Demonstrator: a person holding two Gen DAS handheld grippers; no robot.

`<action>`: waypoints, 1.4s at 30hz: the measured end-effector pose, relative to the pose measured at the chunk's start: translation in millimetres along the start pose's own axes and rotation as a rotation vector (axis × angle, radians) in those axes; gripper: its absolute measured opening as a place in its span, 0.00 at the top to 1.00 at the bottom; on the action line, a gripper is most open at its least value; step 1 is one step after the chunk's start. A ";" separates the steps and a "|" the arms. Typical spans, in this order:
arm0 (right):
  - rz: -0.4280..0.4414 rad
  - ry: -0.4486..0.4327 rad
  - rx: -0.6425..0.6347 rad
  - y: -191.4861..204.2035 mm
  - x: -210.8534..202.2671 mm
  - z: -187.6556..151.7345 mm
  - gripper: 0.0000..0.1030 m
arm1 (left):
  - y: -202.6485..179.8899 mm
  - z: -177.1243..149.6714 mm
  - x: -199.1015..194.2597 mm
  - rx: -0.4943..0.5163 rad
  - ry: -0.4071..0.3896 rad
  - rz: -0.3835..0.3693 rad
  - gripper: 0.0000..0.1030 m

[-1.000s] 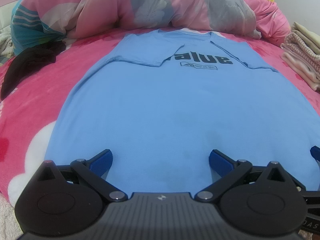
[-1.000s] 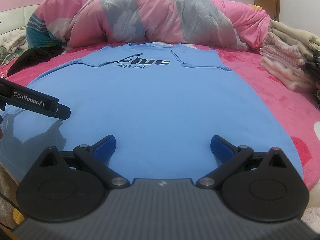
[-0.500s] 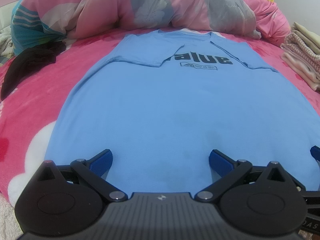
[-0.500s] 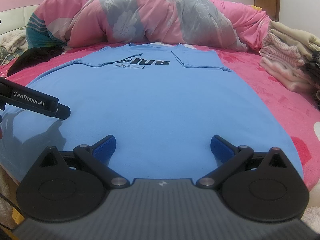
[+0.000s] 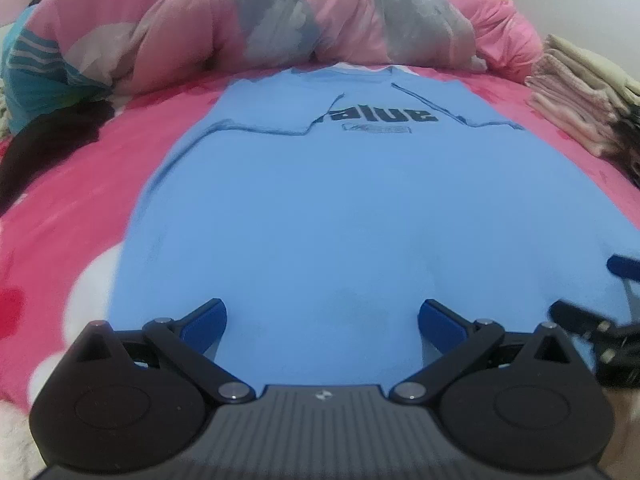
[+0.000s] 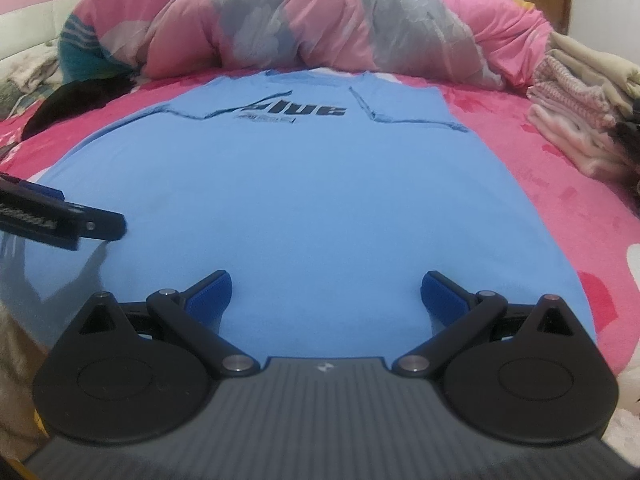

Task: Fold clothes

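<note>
Both grippers poised at the hem of the shirt, nothing gripped yet.

Light-blue cotton T-shirt with black lettering [image 5: 360,208] lies flat, face up, on the pink fleece bedspread [image 5: 72,200], both sleeves already turned in over the chest; I read that as a narrowed panel ready for a bottom-up fold. My left gripper [image 5: 322,316] sits over the hem with fingers spread wide, empty. My right gripper [image 6: 326,290] is beside it, also wide and empty, so each can take a hem corner. Rumpled pink-and-grey quilt [image 6: 320,20] is heaped beyond the collar; stack of folded pale garments [image 6: 580,120] lies to the right, likely the finished pile.
</note>
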State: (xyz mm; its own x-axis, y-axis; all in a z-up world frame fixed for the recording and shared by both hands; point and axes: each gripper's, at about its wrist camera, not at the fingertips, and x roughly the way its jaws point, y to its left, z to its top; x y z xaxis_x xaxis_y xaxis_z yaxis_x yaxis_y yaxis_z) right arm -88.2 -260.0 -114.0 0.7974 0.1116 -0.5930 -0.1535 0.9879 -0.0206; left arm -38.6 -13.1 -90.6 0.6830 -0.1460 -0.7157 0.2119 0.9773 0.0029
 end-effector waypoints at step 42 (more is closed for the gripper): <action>0.060 0.021 0.327 -161.7 74.9 54.2 0.96 | 58.5 26.6 38.9 -0.079 -0.116 0.020 0.20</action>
State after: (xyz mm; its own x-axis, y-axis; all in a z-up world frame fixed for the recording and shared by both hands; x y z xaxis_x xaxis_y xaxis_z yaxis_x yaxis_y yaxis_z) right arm 28.0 -405.5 -111.5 0.7796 0.1720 -0.6021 -0.0017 0.9621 0.2727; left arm 18.9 34.3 -99.7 0.7637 -0.1384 -0.6306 0.1444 0.9886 -0.0421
